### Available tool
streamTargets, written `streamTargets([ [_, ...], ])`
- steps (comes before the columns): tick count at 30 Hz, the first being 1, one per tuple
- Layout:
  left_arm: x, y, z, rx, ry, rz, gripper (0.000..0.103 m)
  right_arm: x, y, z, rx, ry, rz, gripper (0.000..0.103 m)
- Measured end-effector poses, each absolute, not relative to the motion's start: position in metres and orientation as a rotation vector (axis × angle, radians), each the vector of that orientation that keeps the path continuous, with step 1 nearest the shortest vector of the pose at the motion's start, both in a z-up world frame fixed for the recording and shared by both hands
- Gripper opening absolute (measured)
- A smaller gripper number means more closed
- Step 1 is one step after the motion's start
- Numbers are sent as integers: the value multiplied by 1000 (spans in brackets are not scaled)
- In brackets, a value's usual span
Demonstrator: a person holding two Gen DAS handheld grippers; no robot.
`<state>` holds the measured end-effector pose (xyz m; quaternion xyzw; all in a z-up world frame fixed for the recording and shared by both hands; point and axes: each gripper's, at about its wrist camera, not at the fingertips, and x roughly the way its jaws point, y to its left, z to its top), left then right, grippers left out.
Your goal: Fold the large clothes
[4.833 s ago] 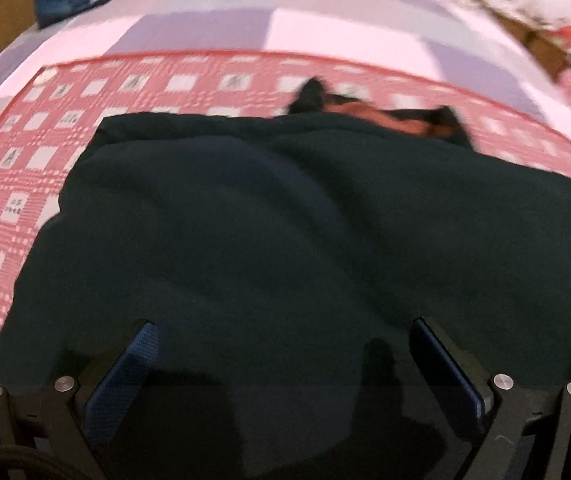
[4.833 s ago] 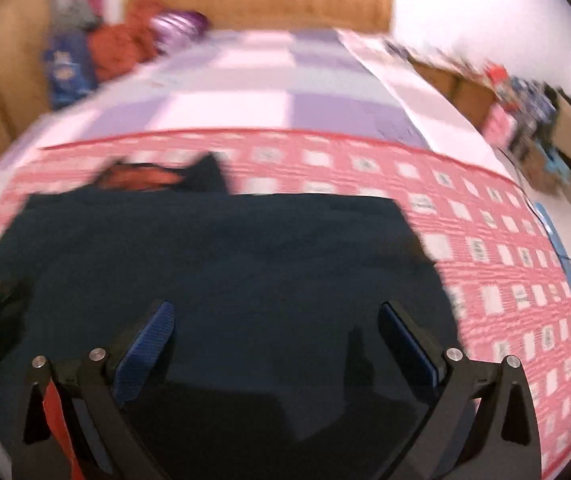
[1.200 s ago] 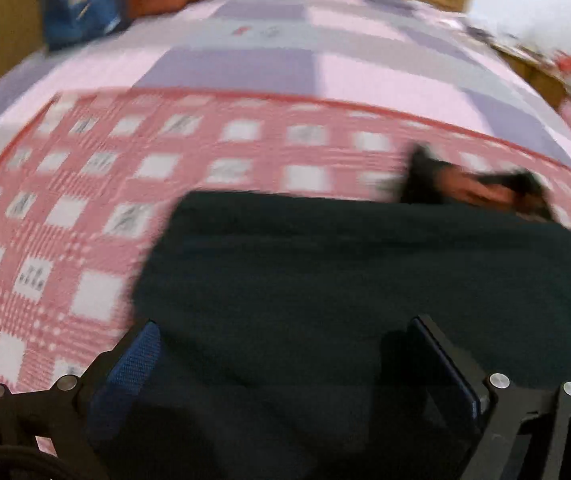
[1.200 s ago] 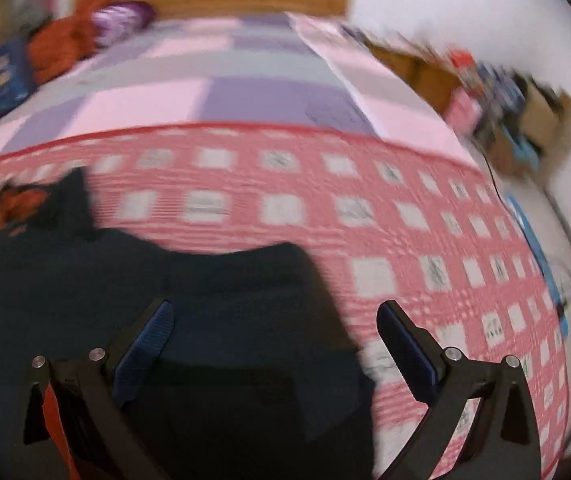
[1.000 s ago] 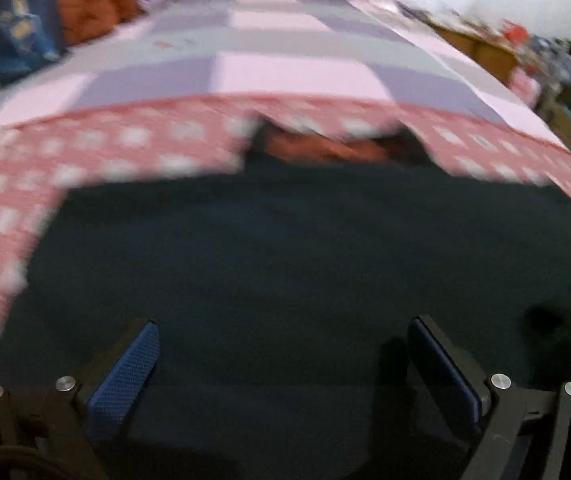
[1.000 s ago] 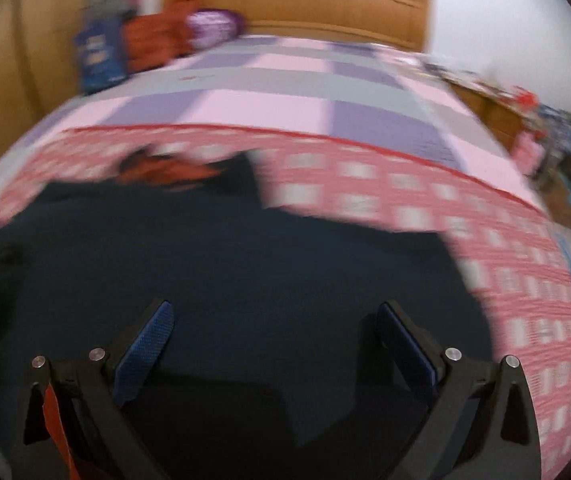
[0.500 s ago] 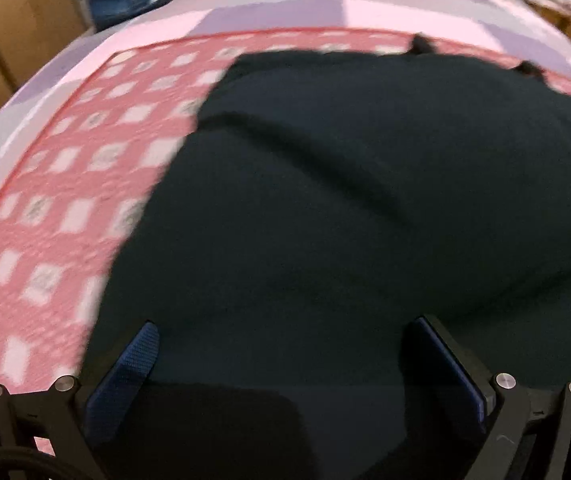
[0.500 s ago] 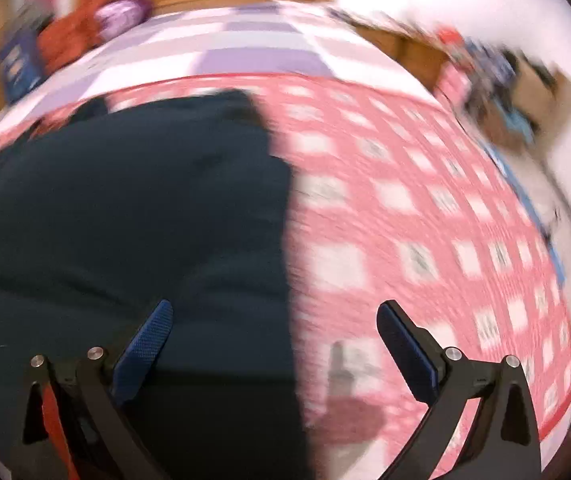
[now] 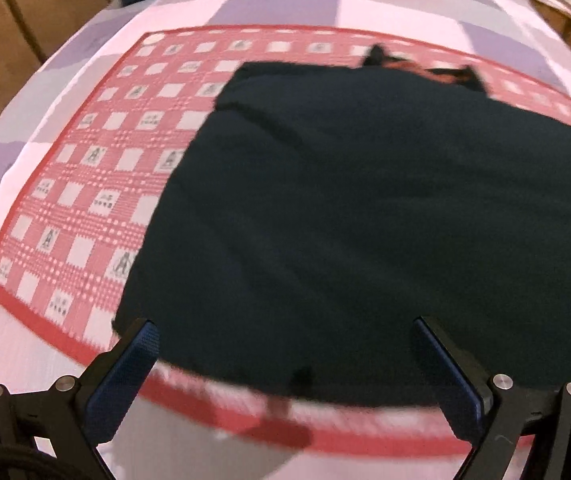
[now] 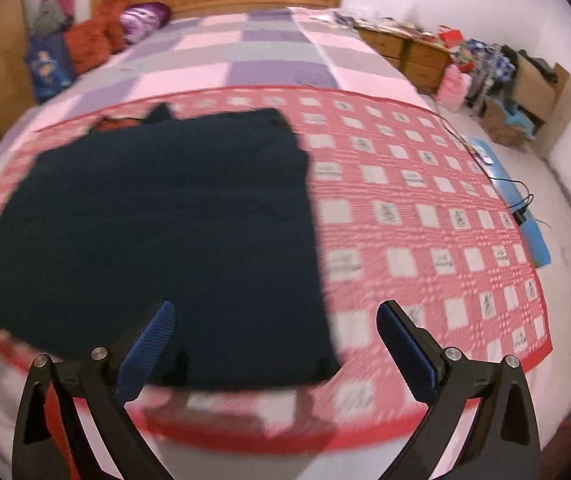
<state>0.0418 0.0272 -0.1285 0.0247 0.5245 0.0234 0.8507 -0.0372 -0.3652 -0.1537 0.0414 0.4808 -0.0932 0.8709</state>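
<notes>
Left wrist view: dark garment (image 9: 365,208) lies flat on red checked mat (image 9: 85,184), collar at 12 o'clock; left gripper (image 9: 289,364) and right gripper (image 10: 275,344) both spread wide, holding nothing.

A big dark garment (image 9: 365,216) lies flat and spread out, folded into a wide block shape. It looks almost black, maybe dark green or blue. It sits just ahead of the left gripper (image 9: 285,364), and its near edge runs between that gripper's two fingers. At the far end, two small dark points stick up with a bit of orange between them. From the right gripper (image 10: 273,344), the garment lies ahead and to the left.
</notes>
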Motion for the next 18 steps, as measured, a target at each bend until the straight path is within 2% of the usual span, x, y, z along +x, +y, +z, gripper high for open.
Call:
streamTargets([
  [7, -36, 10, -43, 76, 1089, 2, 103, -114, -277, -69, 163, 1072, -202, 102],
  [12, -78, 10, -9, 53, 1170, -19, 103, -156, -232, -26, 224, 1140, -149, 102],
  [18, -114, -2, 27, 98, 1134, -78, 103, -191, -200, 10, 256, 1187, -143, 102],
])
